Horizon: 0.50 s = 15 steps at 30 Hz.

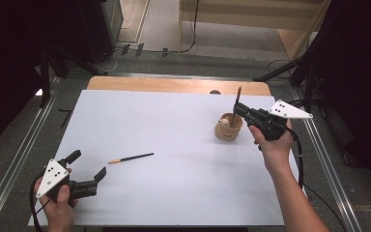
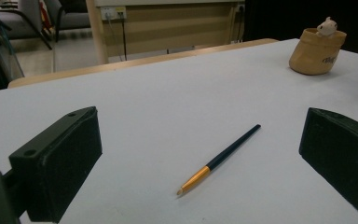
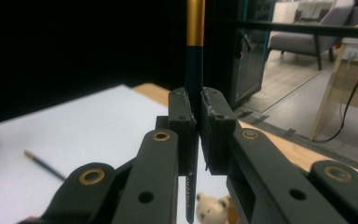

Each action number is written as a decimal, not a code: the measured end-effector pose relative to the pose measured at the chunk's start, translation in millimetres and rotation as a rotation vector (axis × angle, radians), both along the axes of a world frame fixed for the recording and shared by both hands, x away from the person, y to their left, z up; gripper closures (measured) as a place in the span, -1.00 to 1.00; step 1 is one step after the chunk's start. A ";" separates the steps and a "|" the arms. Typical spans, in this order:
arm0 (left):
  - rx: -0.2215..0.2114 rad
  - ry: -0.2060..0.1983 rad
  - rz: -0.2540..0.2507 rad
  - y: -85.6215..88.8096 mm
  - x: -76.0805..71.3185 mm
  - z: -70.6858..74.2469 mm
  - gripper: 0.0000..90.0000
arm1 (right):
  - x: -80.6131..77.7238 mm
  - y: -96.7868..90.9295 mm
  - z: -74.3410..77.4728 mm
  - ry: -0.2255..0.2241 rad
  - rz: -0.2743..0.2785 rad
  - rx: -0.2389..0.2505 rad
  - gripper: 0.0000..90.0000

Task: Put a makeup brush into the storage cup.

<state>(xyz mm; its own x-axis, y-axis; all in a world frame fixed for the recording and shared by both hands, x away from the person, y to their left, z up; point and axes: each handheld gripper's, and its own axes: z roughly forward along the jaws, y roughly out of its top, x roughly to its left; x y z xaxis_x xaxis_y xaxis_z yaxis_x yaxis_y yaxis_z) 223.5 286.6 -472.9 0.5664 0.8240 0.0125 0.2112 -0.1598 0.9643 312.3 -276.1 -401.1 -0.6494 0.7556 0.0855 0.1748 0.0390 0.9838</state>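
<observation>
- High view: right hand-held gripper (image 1: 238,110), at 2 o'clock on the desk (image 1: 174,193), clenches one pencil (image 1: 236,102) upright above the cup (image 1: 228,127).
- Left hand-held gripper (image 1: 86,166), at 7 o'clock, is released; second pencil (image 1: 131,157) lies loose, likely next.

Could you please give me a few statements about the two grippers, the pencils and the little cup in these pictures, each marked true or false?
1. The right gripper is shut on an upright pencil above the tan cup. True.
2. The left gripper holds the other pencil. False: its jaws stand wide open, and the loose pencil lies flat on the white table sheet, apart from them.
3. A small animal figure sits at the cup's rim. True.
4. The cup lies tipped on its side. False: it stands upright.
5. The loose pencil lies between the left gripper and the cup. True.
</observation>
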 end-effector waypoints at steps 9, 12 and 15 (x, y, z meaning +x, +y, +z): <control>0.002 -0.001 0.000 0.3 -0.2 0.0 -1.00 | 4.5 -0.9 -5.3 -0.054 -0.181 0.040 0.88; 0.002 -0.001 -0.001 0.2 -0.3 0.0 -1.00 | 8.1 -2.4 -11.7 -0.041 -0.243 0.077 0.88; 0.001 -0.001 0.002 0.8 -0.4 0.1 -1.00 | 13.0 -2.0 -23.4 -0.023 -0.274 0.074 0.88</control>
<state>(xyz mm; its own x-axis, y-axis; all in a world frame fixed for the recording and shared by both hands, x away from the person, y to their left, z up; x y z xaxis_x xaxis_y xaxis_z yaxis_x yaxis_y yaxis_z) 223.1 287.4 -472.8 0.5651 0.8249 0.0135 0.2107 -0.1602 0.9643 325.3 -278.1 -424.5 -0.4238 0.8957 0.1344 0.1462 -0.0788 0.9861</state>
